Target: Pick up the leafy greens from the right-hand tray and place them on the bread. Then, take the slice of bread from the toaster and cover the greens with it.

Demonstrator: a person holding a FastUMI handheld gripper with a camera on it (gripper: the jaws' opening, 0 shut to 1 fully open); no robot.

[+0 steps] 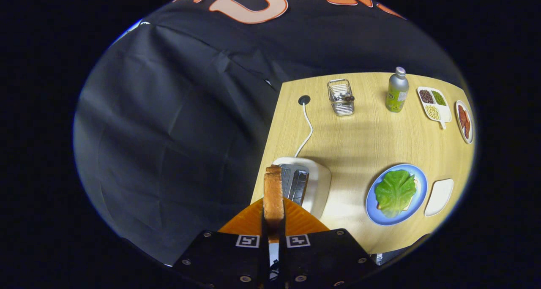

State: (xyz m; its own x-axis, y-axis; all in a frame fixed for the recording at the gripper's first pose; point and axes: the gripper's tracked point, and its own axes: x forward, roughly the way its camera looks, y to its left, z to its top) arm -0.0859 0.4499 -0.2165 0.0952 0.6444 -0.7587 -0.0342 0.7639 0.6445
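My gripper [273,221] is shut on a slice of toasted bread [273,192], held edge-on between the two fingers and lifted above the white toaster [315,183]. The toaster's slots sit just beyond the slice, at the table's left edge. To the right of the toaster, a blue plate [418,198] carries the leafy greens [395,192] spread over a slice of bread whose edge peeks out beneath them. An empty white tray [439,197] lies just right of the plate.
On the wooden table [363,141] beyond stand a small wire basket [341,97], a silver bottle [397,90], a divided dish of beans [433,104] and a plate of red slices [464,121]. A white cord [307,130] runs from the toaster to a port.
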